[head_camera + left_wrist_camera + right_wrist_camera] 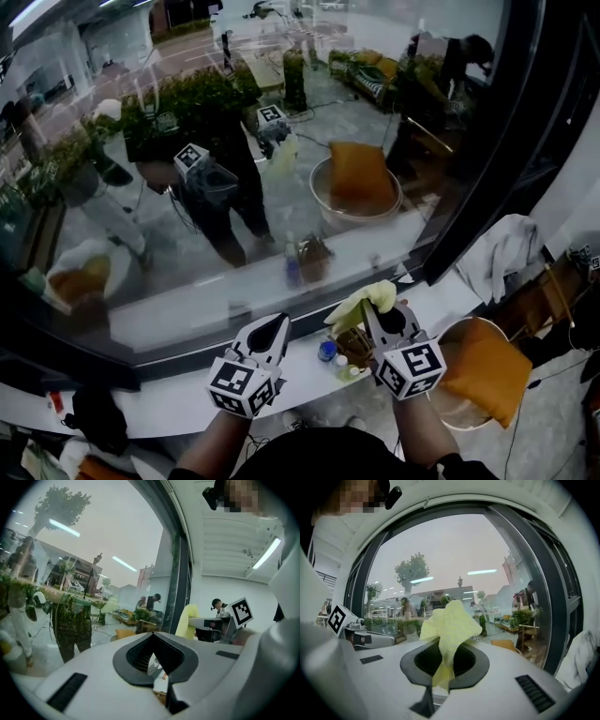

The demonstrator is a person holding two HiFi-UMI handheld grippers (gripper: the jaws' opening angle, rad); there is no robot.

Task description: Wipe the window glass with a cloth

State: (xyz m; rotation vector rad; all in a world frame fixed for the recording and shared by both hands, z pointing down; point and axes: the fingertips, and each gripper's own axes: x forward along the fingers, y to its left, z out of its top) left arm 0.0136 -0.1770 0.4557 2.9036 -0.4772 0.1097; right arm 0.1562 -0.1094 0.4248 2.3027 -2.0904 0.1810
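While our right gripper (382, 319) clamps the yellow cloth (362, 304) at lower centre near the window glass (281, 169), left gripper (274, 328) closed on nothing, we risk the loosely bunched cloth slipping once pressed.

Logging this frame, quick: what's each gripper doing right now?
Left gripper: shut, nothing in it.
Right gripper: shut on the yellow cloth.

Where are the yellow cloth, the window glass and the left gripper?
yellow cloth (451, 620): right gripper view, its bunched upper part.
window glass (281, 234): head view, lower middle of the pane.
left gripper (275, 326): head view, between its jaw tips.
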